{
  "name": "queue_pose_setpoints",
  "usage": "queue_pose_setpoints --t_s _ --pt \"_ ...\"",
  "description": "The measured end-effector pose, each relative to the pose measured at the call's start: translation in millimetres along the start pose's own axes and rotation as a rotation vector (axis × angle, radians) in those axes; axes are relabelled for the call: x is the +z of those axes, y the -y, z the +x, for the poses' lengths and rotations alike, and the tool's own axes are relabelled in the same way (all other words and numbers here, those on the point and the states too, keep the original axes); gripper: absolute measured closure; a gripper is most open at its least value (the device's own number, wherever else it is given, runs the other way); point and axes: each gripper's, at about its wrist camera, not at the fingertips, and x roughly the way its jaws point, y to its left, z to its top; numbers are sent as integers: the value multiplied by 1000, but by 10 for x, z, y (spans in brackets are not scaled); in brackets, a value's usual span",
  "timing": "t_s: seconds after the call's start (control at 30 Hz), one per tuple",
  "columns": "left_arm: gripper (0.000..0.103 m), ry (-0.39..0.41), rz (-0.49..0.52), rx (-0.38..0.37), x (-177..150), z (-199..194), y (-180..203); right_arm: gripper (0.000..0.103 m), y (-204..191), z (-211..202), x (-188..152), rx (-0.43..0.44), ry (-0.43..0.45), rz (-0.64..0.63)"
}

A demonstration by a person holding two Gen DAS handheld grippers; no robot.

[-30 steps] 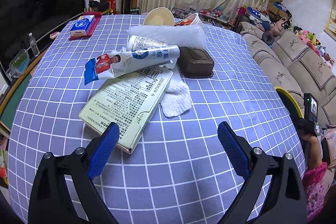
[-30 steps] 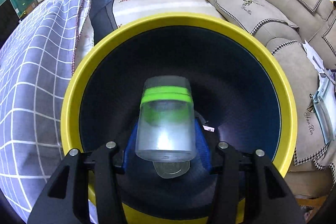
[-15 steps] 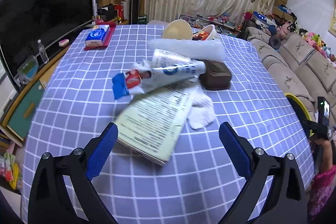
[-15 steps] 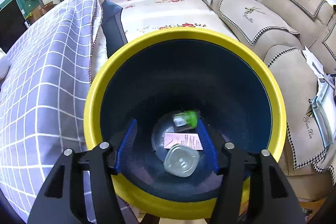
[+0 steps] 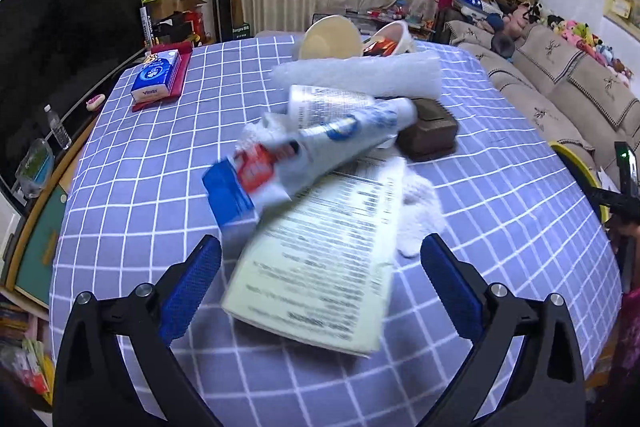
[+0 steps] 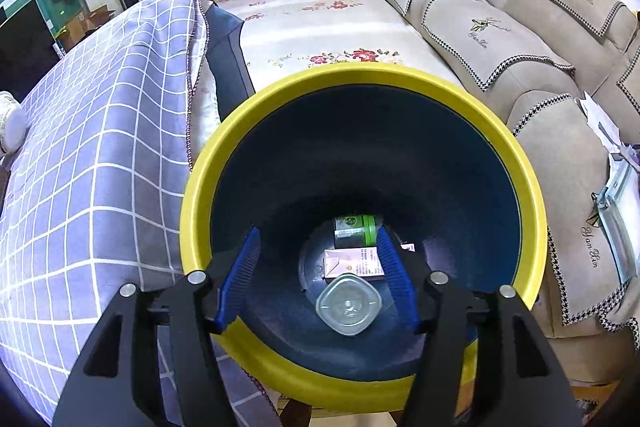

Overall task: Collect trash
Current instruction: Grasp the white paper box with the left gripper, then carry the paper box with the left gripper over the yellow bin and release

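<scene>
Now, on your left wrist view: your left gripper (image 5: pixel 320 269) has slid in over the checked cloth (image 5: pixel 140 163) toward the trash pile, and its jaws are opening, already spread very wide with nothing pinched. A second ago the flat carton (image 5: pixel 320 267) lay off by the left finger; now its near end sits between the two blue pads (image 5: pixel 190 289), though neither pad touches it. Lying across the carton's far end is the tube (image 5: pixel 316 147), and behind that the foam sheet (image 5: pixel 360 75) and two cups (image 5: pixel 330 39). A brown box (image 5: pixel 430 131) sits just beyond the carton to the right, with a white rag (image 5: pixel 418 215) tucked beside the carton's right edge. The view is smeared, so you are on the move. I judge the carton is your next pick; the tube resting on it may slide off when you lift.

On your right wrist view: your right gripper (image 6: pixel 318 277) hangs over the yellow-rimmed bin (image 6: pixel 200 187), jaws parted and empty. The green-banded jar (image 6: pixel 354 229) you were pinching a second ago now lies on the bin floor, beside a small pink pack (image 6: pixel 354 263) and a clear lid (image 6: pixel 348 309). That piece is done; this hand is free to return to the cloth left of the bin.
</scene>
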Motion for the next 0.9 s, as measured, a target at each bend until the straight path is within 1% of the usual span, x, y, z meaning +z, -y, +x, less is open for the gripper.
queue_pose_setpoints --t_s 0.23,0.3,0.37,0.43,0.53,0.63,0.73,0.9 --pt "5 -61 5 -38 4 231 -66 45 -19 14 0 -1 -5 -5" --pt "6 -69 16 -24 -10 276 -40 44 -38 24 5 0 -7 -8" --pt "12 -79 18 -15 -22 312 -36 44 -63 28 5 4 -7 -12" --pt "23 -71 19 -15 -14 307 -43 44 -85 29 3 7 -7 -17" --pt "30 -86 33 -27 -3 297 -17 44 -102 22 7 11 -5 -20" --pt "31 -94 44 -62 -3 238 55 44 -85 9 9 16 -2 -16" --pt "32 -87 78 -102 -10 124 216 44 -71 -3 5 21 1 -13" --pt "32 -93 128 -201 -32 -46 542 44 -45 -34 -15 30 9 -7"
